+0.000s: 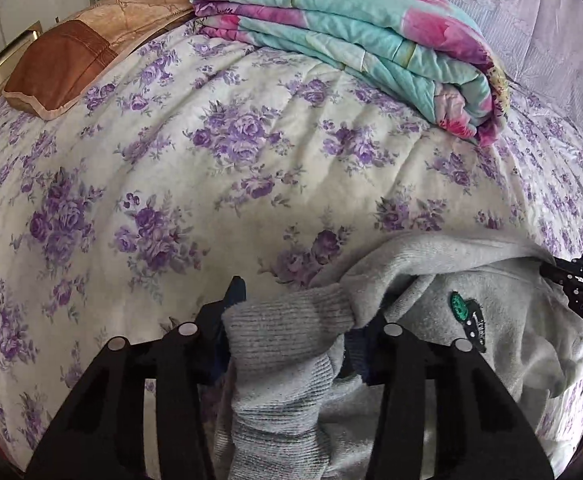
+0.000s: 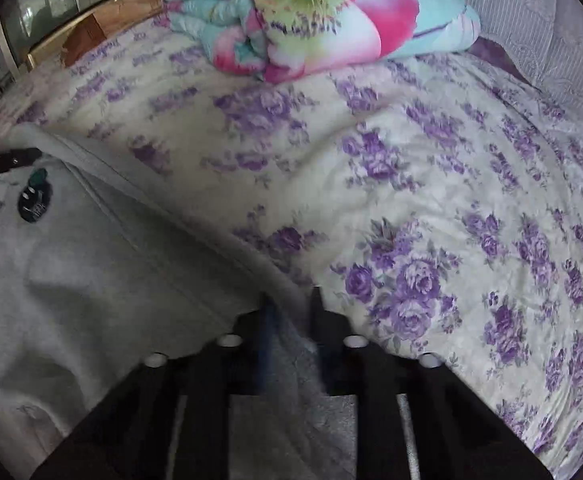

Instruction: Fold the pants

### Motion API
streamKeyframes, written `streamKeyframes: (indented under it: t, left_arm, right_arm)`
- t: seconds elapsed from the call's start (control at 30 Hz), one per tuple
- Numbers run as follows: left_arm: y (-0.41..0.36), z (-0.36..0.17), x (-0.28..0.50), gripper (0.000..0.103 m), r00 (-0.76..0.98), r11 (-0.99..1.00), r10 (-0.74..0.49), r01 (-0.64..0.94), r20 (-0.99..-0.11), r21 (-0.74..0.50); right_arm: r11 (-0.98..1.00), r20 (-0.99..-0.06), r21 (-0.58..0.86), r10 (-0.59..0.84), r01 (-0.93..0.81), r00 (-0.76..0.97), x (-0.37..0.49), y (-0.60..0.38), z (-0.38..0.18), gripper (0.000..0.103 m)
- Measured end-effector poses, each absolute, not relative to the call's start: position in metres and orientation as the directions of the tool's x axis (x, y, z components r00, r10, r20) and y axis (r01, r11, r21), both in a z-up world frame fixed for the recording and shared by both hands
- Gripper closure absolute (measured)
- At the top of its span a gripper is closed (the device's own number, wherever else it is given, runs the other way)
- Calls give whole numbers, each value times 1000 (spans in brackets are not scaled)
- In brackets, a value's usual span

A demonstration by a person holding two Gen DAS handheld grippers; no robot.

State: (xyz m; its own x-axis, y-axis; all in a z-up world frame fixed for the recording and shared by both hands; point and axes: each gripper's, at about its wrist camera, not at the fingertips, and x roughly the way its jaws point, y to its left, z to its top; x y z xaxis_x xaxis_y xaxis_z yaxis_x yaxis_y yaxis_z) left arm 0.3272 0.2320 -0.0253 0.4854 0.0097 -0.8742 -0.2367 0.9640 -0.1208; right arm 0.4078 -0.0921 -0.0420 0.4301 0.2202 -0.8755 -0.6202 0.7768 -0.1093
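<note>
Grey sweatpants (image 1: 431, 280) with a green and black logo patch (image 1: 461, 308) lie bunched on the floral bedspread (image 1: 231, 140). My left gripper (image 1: 291, 312) is shut on a ribbed grey cuff of the pants (image 1: 283, 340). In the right wrist view the pants (image 2: 91, 280) fill the lower left, and my right gripper (image 2: 291, 308) is shut on a fold of their grey cloth. The right gripper also shows at the right edge of the left wrist view (image 1: 579, 280), and the left gripper at the left edge of the right wrist view (image 2: 7, 160).
A folded turquoise and pink quilt (image 1: 351, 40) lies at the far side of the bed. A brown pillow (image 1: 63, 64) sits at the back left by the headboard. A pale curtain (image 2: 551, 20) hangs at the right.
</note>
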Motion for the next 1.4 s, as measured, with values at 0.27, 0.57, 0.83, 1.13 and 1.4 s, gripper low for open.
streamKeyframes:
  t: [0.27,0.57,0.83,1.13,1.4]
  left_arm:
    - [226,52,265,63,635,978,-59,-117,-770,-172]
    - [228,35,126,32,581,987,-133,2,-803,-161]
    - [258,-21,74,32,485,871,-386,-90,-785,-484]
    - [245,3,71,31,544,789,-465,-105,-699,-606]
    - [288,-22,50,30,570,662,-413,-347,-710,-664]
  right_arm:
    - [715,-697,-260,326,-649,639,250,-121,78,94]
    - [637,-717,-285,355,-716,600,36,-120,23,93]
    - [703,-735,-220,337,-676,589,1,-111,-49,93]
    - [693,-716,-262,326,-671,617,-6,-115,-54,93]
    - [697,-710,-267,325,-666,624,-6,-113,-57,92]
